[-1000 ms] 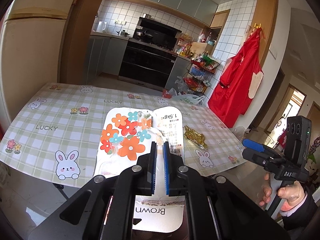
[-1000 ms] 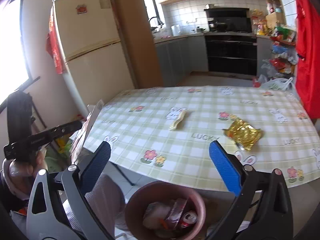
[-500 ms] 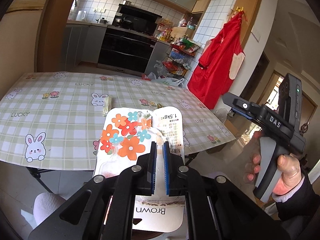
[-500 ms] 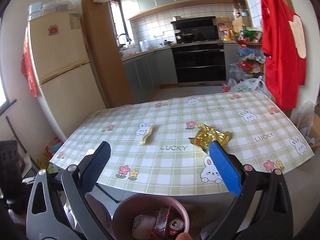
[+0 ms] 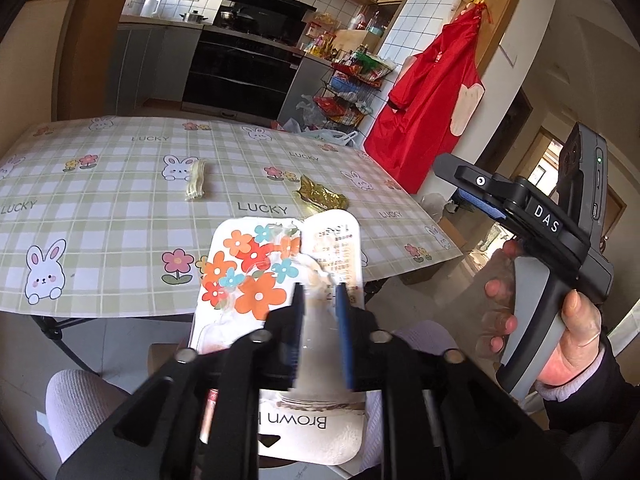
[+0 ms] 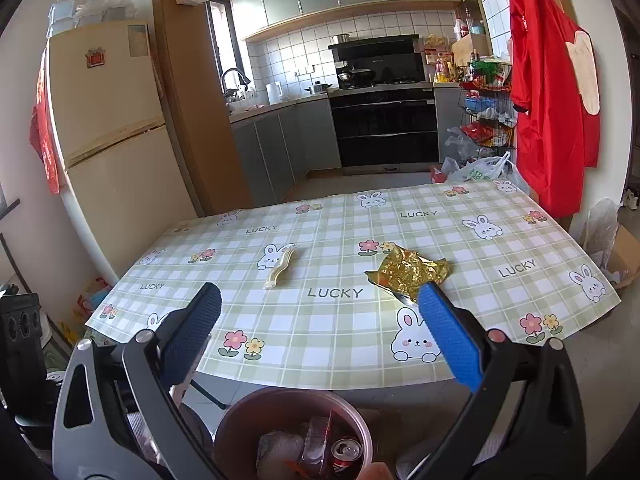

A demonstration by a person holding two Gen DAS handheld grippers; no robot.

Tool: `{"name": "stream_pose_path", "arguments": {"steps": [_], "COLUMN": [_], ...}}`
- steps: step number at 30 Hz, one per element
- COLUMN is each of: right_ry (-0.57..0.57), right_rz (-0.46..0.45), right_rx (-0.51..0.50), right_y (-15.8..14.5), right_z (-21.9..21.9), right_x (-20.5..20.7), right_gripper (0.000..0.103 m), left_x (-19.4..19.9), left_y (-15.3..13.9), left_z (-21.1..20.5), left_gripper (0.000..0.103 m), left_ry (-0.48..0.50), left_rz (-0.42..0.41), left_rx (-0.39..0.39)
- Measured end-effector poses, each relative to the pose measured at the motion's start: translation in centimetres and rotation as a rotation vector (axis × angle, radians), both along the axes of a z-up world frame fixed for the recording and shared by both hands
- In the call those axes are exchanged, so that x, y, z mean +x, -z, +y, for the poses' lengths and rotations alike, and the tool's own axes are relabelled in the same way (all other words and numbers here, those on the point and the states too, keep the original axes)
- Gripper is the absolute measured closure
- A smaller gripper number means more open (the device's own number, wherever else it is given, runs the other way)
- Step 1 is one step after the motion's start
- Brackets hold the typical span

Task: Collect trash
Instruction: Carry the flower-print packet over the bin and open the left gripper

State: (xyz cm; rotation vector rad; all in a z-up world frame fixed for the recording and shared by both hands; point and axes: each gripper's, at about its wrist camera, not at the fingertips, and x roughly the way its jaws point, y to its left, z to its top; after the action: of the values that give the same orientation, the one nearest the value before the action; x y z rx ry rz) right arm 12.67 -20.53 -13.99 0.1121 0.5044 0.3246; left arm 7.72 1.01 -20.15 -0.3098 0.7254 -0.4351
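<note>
Left wrist only: flowered packet (image 5: 256, 276), right wrist only: trash bin (image 6: 248, 420)

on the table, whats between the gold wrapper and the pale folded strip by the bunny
Nothing: between the gold wrapper and the pale strip there is only bare tablecloth, printed "LUCKY". The right wrist view shows it best.

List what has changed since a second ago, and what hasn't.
The left gripper has just been opening: shut on the flowered bag a second ago, its jaws now stand apart with the bag between them. It also swung from over the table past its near edge. The right gripper stays open and empty; the gold wrapper and pale strip haven't moved.
</note>
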Motion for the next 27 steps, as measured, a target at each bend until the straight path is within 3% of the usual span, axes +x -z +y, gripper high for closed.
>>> {"name": "stream_pose_path", "arguments": {"steps": [1, 6, 9, 16, 27], "right_ry": [-0.002, 0.007, 0.012, 0.027, 0.048], "right_rz": [0.003, 0.015, 0.013, 0.002, 0.027], "right_rx": [0.004, 0.015, 0.024, 0.019, 0.017], "right_y": [0.1, 0.4, 0.6, 0.9, 2.0], "right_z": [0.0, -0.2, -0.3, -0.1, -1.2], "right_x": [0.0, 0.0, -0.2, -0.4, 0.7], "right_gripper": [0.006, 0.006, 0.006, 0.006, 0.006], "left_x": [0.1, 0.2, 0.2, 0.1, 1.0], "left_y": [0.2, 1.0, 1.4, 1.7, 2.0], "left_z": [0.2, 2.0, 3.4, 4.8, 6.0], "left_gripper": [0.041, 0.018, 0.012, 0.007, 0.006], "left_ry": [-0.004, -0.098, -0.157, -0.242, -0.285], "left_rz": [0.008, 0.037, 0.058, 0.082, 0.071], "left_rx": [-0.011, -0.042, -0.071, -0.073, -0.039]}}
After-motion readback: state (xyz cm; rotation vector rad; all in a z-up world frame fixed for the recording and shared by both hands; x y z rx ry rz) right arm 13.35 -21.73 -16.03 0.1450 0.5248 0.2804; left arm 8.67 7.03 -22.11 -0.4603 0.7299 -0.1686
